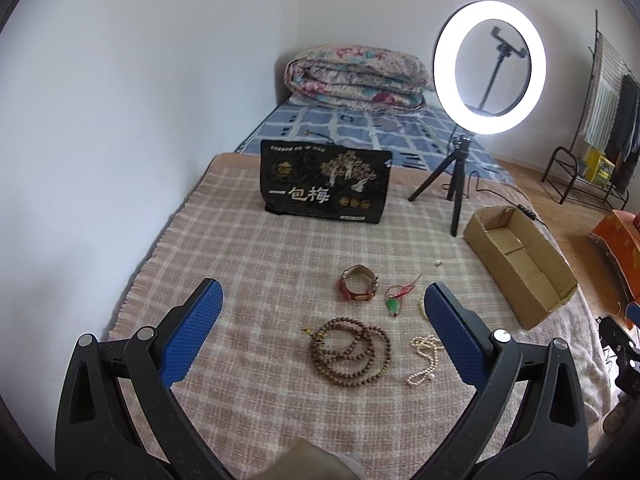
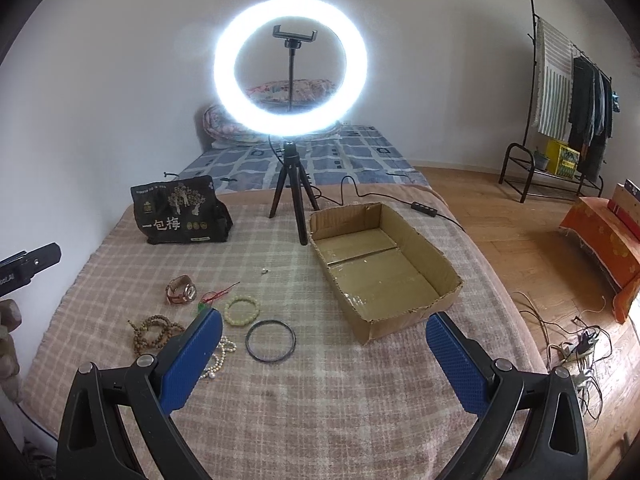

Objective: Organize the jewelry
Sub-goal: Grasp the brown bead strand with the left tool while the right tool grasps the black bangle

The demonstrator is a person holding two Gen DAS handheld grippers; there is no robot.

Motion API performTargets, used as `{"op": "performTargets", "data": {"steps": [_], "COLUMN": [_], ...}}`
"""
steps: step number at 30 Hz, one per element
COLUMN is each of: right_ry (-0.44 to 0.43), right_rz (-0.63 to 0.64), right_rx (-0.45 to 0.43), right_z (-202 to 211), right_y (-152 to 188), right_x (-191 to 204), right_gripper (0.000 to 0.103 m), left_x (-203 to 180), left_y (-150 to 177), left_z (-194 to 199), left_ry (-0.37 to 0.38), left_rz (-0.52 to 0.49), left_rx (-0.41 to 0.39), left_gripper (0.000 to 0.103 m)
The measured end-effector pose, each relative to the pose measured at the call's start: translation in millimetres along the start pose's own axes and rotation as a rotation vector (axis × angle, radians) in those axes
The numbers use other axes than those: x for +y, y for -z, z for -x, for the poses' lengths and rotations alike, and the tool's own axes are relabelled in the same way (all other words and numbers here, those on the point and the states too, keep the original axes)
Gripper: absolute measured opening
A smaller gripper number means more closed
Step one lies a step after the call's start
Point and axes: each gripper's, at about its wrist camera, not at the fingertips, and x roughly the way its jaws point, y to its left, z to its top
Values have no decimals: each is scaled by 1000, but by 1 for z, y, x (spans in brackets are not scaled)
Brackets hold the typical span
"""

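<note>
we have barely begun: our left gripper (image 1: 323,292) and right gripper (image 2: 324,326) hover spread wide and empty, the cardboard box (image 2: 416,240) holds nothing, and the watch (image 1: 359,288), wooden beads (image 1: 352,350), pearl strand (image 1: 426,360), pale bracelet (image 2: 241,309) and dark bangle (image 2: 270,341) lie loose on the blanket (image 2: 320,400).

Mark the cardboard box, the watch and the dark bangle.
cardboard box (image 2: 404,280): right wrist view, on its bare inner floor.
watch (image 1: 359,283): left wrist view, on the red strap loop.
dark bangle (image 2: 289,334): right wrist view, on its right rim.
</note>
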Motion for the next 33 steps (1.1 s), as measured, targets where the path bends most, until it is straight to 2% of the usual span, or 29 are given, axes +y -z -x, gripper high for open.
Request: {"op": "performTargets", "data": {"steps": [6, 11, 15, 18, 20, 26, 33], "right_ry": [-63, -87, -178, -215, -201, -162, -170], "right_rz": [36, 111, 115, 148, 178, 173, 130], "right_rx": [53, 99, 163, 210, 233, 307, 328], "right_z": [-34, -64, -90, -107, -116, -141, -157], "right_y": [-11, -17, -7, 2, 11, 32, 45], "right_x": [8, 16, 20, 28, 33, 28, 20], "right_gripper": [103, 103, 99, 96, 96, 100, 103], "left_x": [21, 28, 27, 24, 20, 21, 28], "left_y": [1, 9, 19, 32, 42, 64, 67], "left_z": [-28, -55, -76, -94, -105, -141, -164], "left_ry": [-10, 5, 25, 60, 60, 90, 67], "left_rz": [27, 46, 52, 53, 44, 102, 175], "left_rx": [64, 160, 226, 291, 328, 442, 481], "left_gripper": [101, 90, 88, 85, 80, 79, 79]}}
